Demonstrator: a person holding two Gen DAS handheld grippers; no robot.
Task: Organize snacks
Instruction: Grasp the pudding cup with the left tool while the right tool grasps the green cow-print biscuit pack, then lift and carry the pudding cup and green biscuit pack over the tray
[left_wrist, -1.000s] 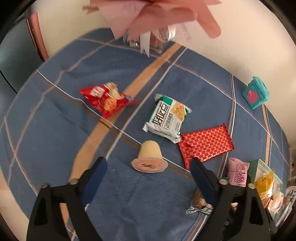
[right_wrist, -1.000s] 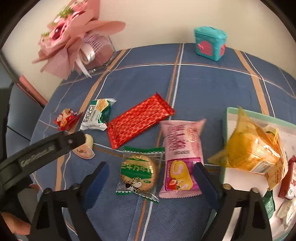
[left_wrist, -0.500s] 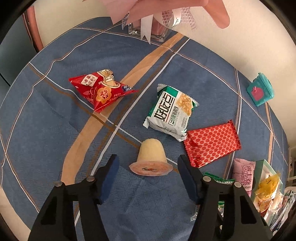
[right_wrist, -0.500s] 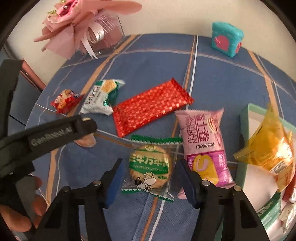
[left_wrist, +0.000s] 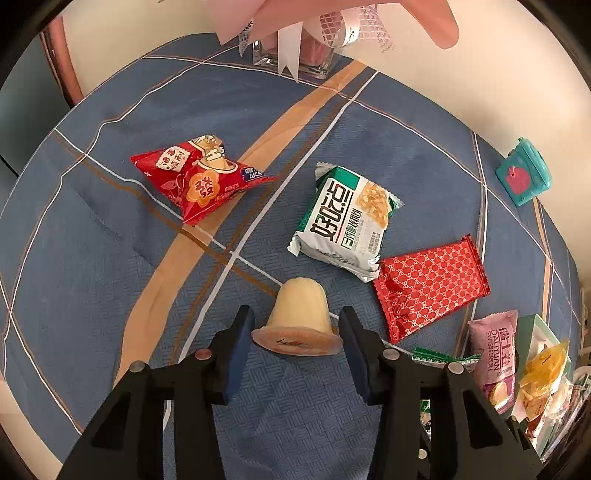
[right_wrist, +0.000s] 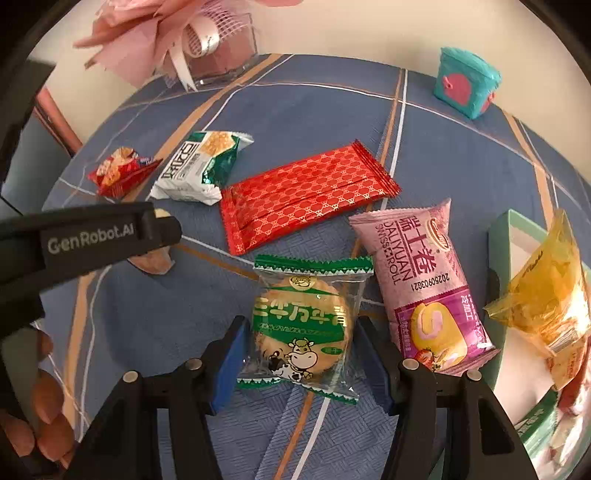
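Note:
A yellow jelly cup (left_wrist: 300, 317) lies on its side on the blue tablecloth, between the fingers of my left gripper (left_wrist: 295, 332); the jaws flank its rim, nearly touching. My right gripper (right_wrist: 299, 350) straddles a green round-biscuit packet (right_wrist: 301, 321), jaws close beside it. A pink Swiss roll packet (right_wrist: 417, 273), red patterned wrapper (right_wrist: 306, 192), green-white cracker packet (left_wrist: 347, 218) and red snack bag (left_wrist: 195, 181) lie loose. A mint box (right_wrist: 517, 236) at right holds a yellow bag (right_wrist: 546, 291).
A vase with pink flowers (right_wrist: 221, 48) stands at the table's far edge. A teal toy box (right_wrist: 465, 83) sits far right. The left gripper's body (right_wrist: 85, 236) crosses the right wrist view at left, over the jelly cup.
Both grippers have moved forward and down and narrowed: the left now brackets the jelly cup, the right now brackets the green biscuit packet.

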